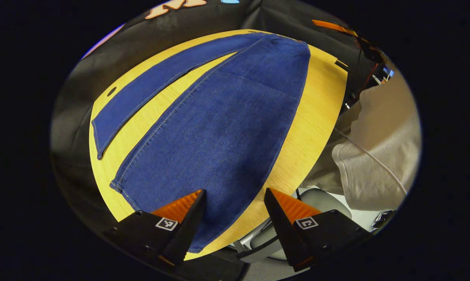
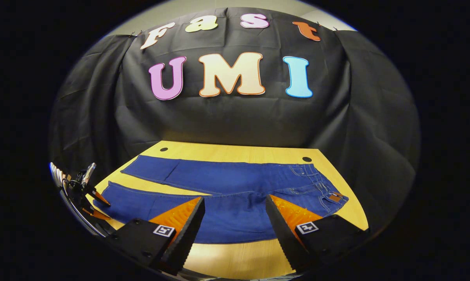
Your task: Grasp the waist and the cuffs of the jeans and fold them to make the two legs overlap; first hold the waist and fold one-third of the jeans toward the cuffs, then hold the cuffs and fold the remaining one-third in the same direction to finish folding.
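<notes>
My left gripper (image 1: pixel 235 195) hangs with its fingers spread wide and nothing between them. Between the fingers, in the left gripper view, I look down on the cuff end of the near leg of the jeans (image 1: pixel 219 125), close to the corner of the tabletop (image 1: pixel 317 117). The fingertips are above the denim; I cannot tell whether either touches it. From here the near leg runs broad and flat away from me toward the waist, and the far leg (image 1: pixel 156 80) lies beside it, the two splaying apart toward the cuffs with a wedge of bare wood between them. Off to the right stands a person in a light top (image 1: pixel 375 156), with a pale cable (image 1: pixel 371 156) across it, and a grey chair (image 1: pixel 320 199) sits below the tabletop edge.

My right gripper (image 2: pixel 235 205) is likewise wide open and holds nothing. In the right gripper view it hovers at the front edge of the tabletop (image 2: pixel 238 257), and its fingers frame the middle of the near leg. The jeans (image 2: pixel 235 183) lie flat and unfolded across the wood, waist (image 2: pixel 324 187) at the right with a brown patch (image 2: pixel 335 198) on it, cuffs to the left. My other gripper (image 2: pixel 98 207) shows at the far left, by the cuff of the near leg. Two dark round holes (image 2: pixel 306 159) mark the far corners of the tabletop.
</notes>
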Demonstrator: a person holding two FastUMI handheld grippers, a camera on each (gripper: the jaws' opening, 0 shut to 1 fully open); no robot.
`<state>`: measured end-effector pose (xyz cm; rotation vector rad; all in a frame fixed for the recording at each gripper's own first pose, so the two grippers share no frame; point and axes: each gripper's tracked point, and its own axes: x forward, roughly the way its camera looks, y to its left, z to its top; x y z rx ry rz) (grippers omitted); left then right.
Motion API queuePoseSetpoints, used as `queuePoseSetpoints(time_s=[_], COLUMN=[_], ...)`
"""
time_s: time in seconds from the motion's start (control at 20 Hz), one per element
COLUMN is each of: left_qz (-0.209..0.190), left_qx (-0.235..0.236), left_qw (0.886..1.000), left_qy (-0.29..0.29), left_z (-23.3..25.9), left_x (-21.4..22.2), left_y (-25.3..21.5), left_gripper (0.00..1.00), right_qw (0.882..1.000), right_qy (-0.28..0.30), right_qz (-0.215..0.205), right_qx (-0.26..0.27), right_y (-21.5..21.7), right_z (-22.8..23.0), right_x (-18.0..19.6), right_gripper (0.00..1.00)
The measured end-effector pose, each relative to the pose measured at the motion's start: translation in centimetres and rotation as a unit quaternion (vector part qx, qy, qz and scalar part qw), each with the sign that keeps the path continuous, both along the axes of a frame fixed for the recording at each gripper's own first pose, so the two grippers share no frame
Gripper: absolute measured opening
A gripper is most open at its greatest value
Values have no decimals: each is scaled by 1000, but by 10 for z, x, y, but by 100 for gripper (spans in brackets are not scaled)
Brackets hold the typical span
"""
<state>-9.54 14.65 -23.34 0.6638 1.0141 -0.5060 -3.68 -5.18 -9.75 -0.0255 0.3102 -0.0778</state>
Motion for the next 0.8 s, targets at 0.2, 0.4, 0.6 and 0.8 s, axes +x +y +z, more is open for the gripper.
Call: queuePoseSetpoints(time_s=[0.2,0.4,0.6,0.8], left_qz=[-16,-16,-16,1], left_qx=[24,41,36,6], left_qw=[999,999,999,1000], left_qy=[18,15,15,24], left_z=[3,11,13,14], left_x=[3,17,20,20], left_y=[5,16,19,17], left_gripper=[79,36,0,0], right_qw=[1000,1000,1000,996], right_qy=[7,13,18,50], right_qz=[13,21,24,61], right_qx=[15,6,9,-39], right_y=[7,8,6,0], right_z=[-6,-6,-8,-22], right_x=[5,4,5,5], right_gripper=[95,97,97,94])
